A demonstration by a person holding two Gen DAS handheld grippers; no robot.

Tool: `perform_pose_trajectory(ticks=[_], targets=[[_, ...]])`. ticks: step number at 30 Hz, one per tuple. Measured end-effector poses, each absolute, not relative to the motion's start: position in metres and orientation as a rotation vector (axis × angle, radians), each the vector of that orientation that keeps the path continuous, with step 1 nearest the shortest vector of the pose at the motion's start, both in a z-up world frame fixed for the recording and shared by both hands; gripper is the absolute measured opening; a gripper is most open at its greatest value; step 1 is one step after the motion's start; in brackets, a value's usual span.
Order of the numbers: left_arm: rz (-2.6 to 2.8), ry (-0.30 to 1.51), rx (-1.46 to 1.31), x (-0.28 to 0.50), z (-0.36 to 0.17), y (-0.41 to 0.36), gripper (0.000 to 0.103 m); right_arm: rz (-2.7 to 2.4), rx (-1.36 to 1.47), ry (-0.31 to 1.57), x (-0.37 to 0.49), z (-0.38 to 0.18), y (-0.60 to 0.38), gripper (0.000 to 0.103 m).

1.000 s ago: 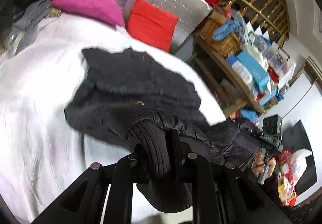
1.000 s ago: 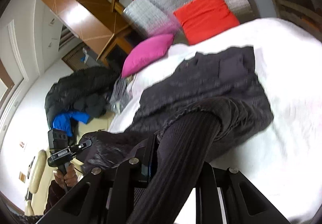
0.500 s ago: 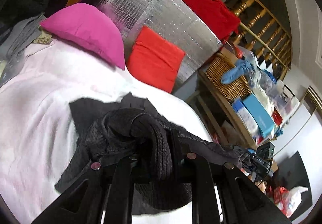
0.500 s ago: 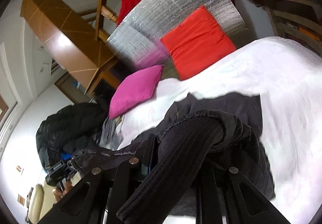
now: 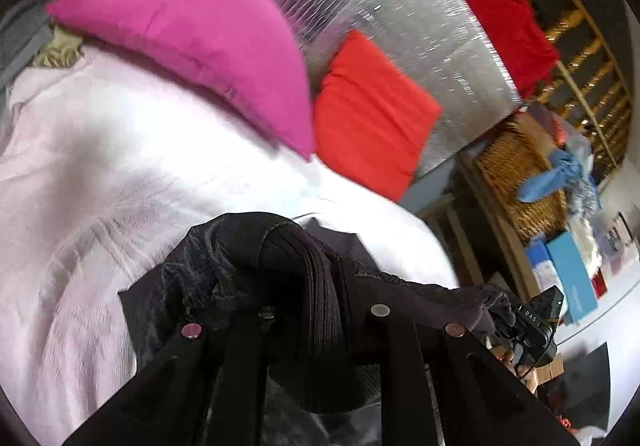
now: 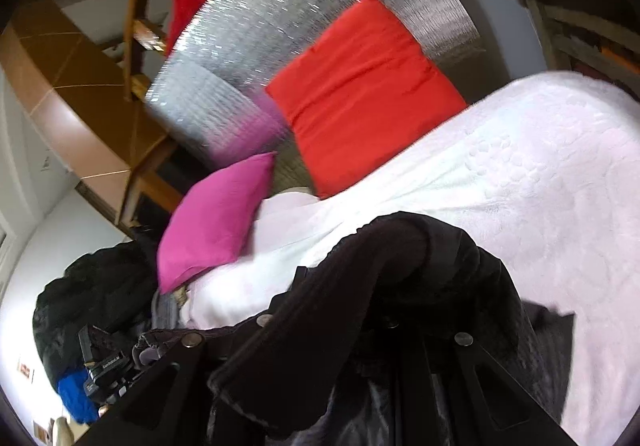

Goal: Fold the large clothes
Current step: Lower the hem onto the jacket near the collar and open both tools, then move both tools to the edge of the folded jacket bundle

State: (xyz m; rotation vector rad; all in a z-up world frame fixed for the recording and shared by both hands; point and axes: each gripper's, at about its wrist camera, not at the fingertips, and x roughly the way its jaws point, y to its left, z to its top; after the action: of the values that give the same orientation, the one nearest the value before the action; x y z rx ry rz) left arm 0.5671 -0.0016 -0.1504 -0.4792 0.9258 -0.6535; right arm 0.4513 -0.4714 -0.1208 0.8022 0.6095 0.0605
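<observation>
One dark jacket (image 5: 224, 270) is seen, bunched over the white bed (image 5: 100, 165) near its foot edge. Two tools are counted. The left tool (image 5: 324, 310) is clamped on a ribbed cuff (image 5: 316, 286) of the jacket; the right tool (image 6: 384, 310) is clamped on another ribbed part of the same jacket (image 6: 440, 246). A stretch of fabric is held taut between them.

Two pillows are counted at the head edge of the bed: one pink pillow (image 5: 192, 45), one red pillow (image 5: 368, 117), both against a silver foil panel (image 5: 400, 5). One wicker basket (image 5: 520, 173) is noted on a shelf beside the bed.

Writing: "DAS" is read on the right tool in the left wrist view; other lettering is too blurred.
</observation>
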Motion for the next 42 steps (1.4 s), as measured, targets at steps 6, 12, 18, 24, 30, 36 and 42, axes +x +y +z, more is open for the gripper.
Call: perform_pose_trajectory(ticks=[6, 12, 18, 24, 30, 36, 42], targets=[[-0.641, 0.99, -0.462, 0.594, -0.19, -0.015, 0.015, 0.016, 0.909, 0.661, 0.486, -0.175, -0.489, 0.018], [-0.618, 1.015, -0.461, 0.602, -0.216, -0.013, 0.02, 0.034, 1.039, 0.748, 0.494, -0.215, -0.5, 0.021], [-0.608, 0.977, -0.478, 0.591, -0.201, -0.005, 0.047, 0.047, 1.057, 0.744, 0.485, -0.206, -0.506, 0.024], [-0.473, 0.835, -0.482, 0.563, -0.173, 0.027, 0.084, 0.064, 1.1, 0.704, 0.465, -0.188, -0.513, 0.038], [-0.442, 0.826, -0.408, 0.504, -0.159, 0.033, 0.084, 0.058, 1.159, 0.479, 0.414, -0.156, -0.524, 0.102], [-0.339, 0.834, -0.313, 0.449, -0.145, 0.032, 0.084, 0.001, 0.964, 0.635, 0.369, -0.139, -0.496, 0.101], [-0.256, 0.79, -0.292, 0.401, -0.141, 0.038, 0.085, -0.04, 0.846, 0.629, 0.291, -0.149, -0.466, 0.099]])
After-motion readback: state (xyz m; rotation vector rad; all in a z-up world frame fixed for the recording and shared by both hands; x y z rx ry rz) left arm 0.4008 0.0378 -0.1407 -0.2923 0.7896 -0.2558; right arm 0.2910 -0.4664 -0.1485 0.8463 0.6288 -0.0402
